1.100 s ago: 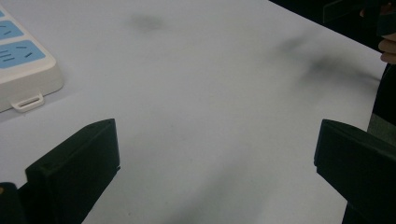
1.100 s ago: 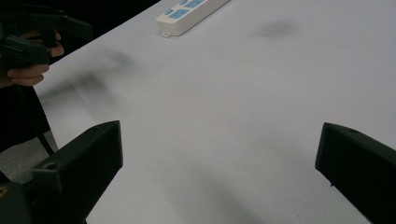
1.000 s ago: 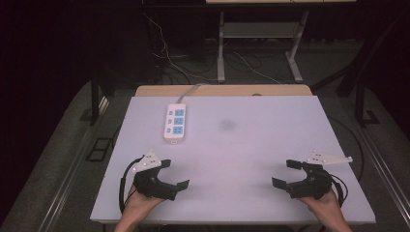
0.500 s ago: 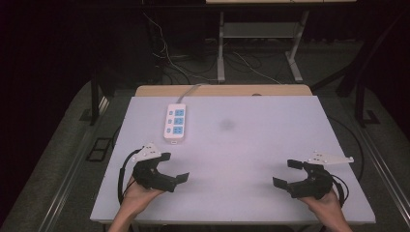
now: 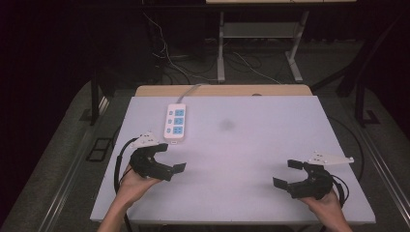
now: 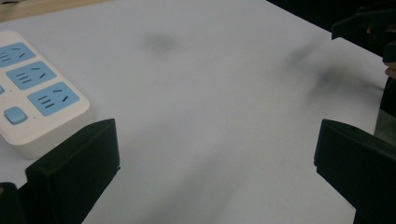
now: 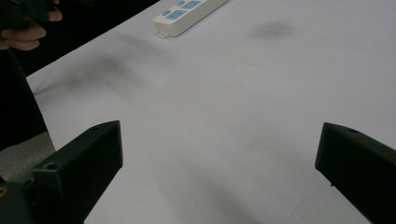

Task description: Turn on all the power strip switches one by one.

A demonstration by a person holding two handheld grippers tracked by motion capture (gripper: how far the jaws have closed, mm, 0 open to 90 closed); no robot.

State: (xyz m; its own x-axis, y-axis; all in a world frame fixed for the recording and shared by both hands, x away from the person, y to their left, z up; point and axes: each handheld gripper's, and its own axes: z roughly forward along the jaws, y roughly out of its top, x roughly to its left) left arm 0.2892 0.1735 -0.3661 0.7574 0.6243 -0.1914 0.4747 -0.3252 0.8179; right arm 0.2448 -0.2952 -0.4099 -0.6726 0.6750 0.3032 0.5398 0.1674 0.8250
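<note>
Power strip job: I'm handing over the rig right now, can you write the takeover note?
Left hand-held gripper: open, holding nothing, just short of the power strip's near end.
Right hand-held gripper: open, holding nothing, over the table's near right part.
Power strip: flat at far left of the table, cable off the far edge.
Done: nothing grasped yet.
Left: likely close in on the strip with the left gripper.

I was working in what looked like a lab or recording studio, dark all around except for the lit white table [image 5: 270, 145]. At twelve o'clock beyond it, loose cables [image 5: 169, 58] trailed over a grey carpeted floor [image 5: 63, 159] beneath a metal-framed bench [image 5: 258, 34], and a white power strip [image 5: 175, 121] with blue sockets lay at about eleven o'clock on the tabletop. Black surroundings shut out anything homely.
</note>
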